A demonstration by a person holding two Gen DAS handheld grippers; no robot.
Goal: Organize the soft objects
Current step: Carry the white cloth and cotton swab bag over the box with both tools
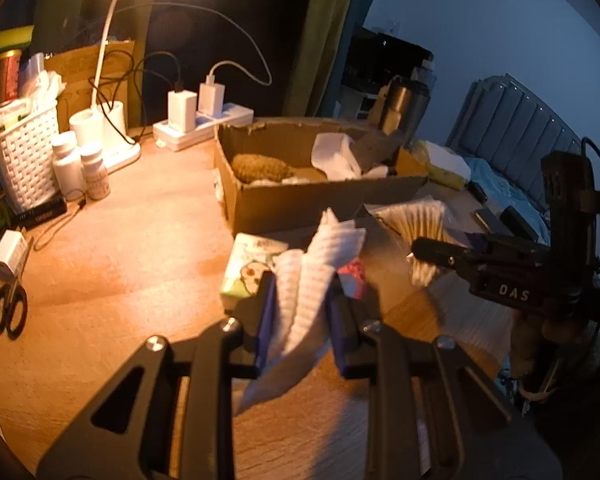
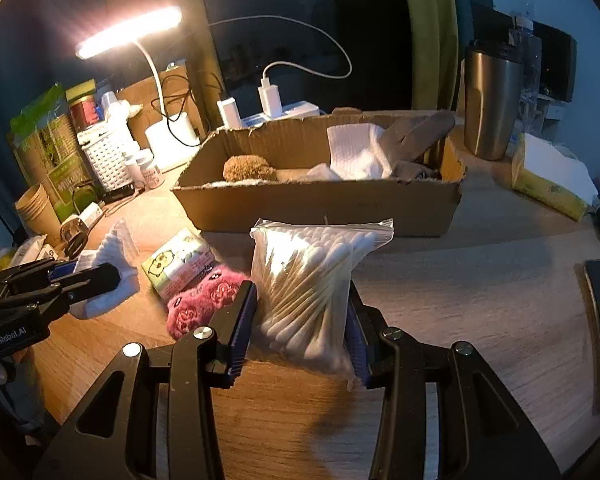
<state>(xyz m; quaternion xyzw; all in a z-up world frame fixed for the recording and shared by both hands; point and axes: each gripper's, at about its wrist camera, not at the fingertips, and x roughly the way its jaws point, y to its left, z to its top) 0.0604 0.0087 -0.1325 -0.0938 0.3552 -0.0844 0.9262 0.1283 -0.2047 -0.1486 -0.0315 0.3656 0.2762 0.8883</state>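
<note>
Both tongs have something in them. The left tongs (image 1: 300,316) are nearly closed on a white ribbed cloth (image 1: 312,280), its pleated folds squeezed between the blue pads and its loose end hanging below them, off the wooden surface (image 1: 132,248). The right tongs (image 2: 302,332) are pinched on a clear zip bag of cotton swabs (image 2: 308,276) — the pads press in on both sides and the bag stands up tall between them.

Left lying on the surface, between the two held things, are a small printed tissue pack (image 2: 178,266) and, touching it, a fuzzy pink sock (image 2: 204,302) just beside the right tongs' left finger.

Behind them sits an open cardboard box (image 2: 320,204), torn along its rim. Inside it I can see a brown fuzzy ball (image 2: 246,170) at the left, a white folded cloth (image 2: 356,152) in the middle, and something grey (image 2: 416,136) leaning at the right end.

A lit desk lamp (image 2: 128,32) glows at the back left over a white woven basket (image 2: 106,160) and a power strip (image 1: 204,124). A steel tumbler (image 2: 492,104) stands beside the box's right end, and a yellow tissue box (image 2: 548,188) lies near it.
</note>
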